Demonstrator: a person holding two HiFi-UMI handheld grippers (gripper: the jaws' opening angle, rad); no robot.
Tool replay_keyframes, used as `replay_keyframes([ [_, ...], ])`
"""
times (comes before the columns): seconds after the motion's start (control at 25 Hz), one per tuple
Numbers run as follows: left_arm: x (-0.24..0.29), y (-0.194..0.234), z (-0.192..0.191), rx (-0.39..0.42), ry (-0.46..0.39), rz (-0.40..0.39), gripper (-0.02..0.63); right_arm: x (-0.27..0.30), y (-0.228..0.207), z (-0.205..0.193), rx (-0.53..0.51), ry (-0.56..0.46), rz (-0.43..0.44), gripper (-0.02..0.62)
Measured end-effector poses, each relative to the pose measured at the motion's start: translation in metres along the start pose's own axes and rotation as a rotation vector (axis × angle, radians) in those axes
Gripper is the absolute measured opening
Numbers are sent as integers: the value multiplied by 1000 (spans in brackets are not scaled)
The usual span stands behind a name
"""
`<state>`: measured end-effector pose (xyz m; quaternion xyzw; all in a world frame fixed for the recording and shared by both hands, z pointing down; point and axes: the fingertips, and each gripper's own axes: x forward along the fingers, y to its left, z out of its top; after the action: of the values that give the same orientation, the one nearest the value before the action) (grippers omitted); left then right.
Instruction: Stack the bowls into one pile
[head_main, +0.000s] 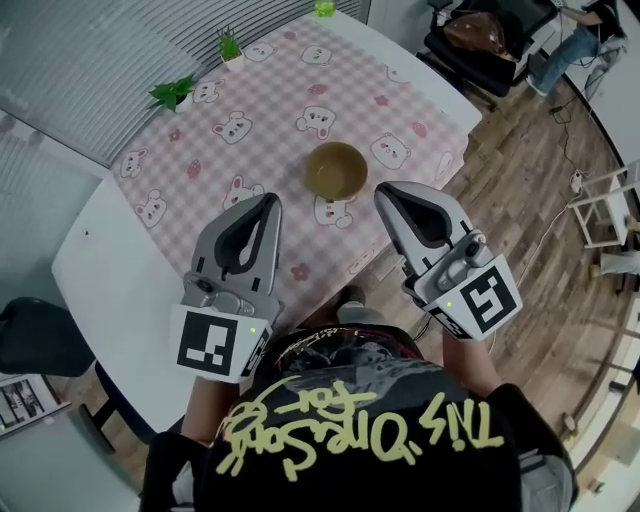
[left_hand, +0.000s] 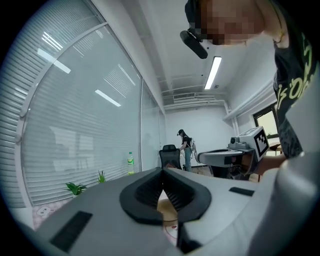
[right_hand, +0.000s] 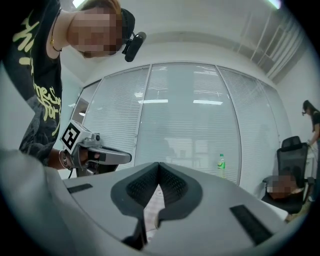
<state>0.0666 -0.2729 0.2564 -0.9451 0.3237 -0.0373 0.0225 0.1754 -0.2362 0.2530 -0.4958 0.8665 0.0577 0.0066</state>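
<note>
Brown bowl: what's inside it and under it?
The brown bowl looks empty inside. It sits on the pink checked tablecloth; the patch beneath is covered. Whether it is several nested bowls cannot be told.

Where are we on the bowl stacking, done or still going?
Done, it seems: only one brown bowl spot shows on the checked tablecloth, with no loose bowls beside it. From above I cannot count how many are nested. In hand: nothing. The left gripper and right gripper are shut, empty and clear of the bowl. Left: probably nothing, unless a bowl sits out of view.
</note>
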Motion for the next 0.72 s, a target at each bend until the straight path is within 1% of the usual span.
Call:
replay_keyframes([
  [0.12,1,1,1,3,-7,5,-6,-3,-3,6,-33,0,-16,3],
  [0.6,-2,2,4,1,-15,5,-6,-4,1,19,-29,-21,-25,3],
  [0.72,1,2,3,3,-17,6,-6,-6,-2,20,-50,-47,-50,3],
])
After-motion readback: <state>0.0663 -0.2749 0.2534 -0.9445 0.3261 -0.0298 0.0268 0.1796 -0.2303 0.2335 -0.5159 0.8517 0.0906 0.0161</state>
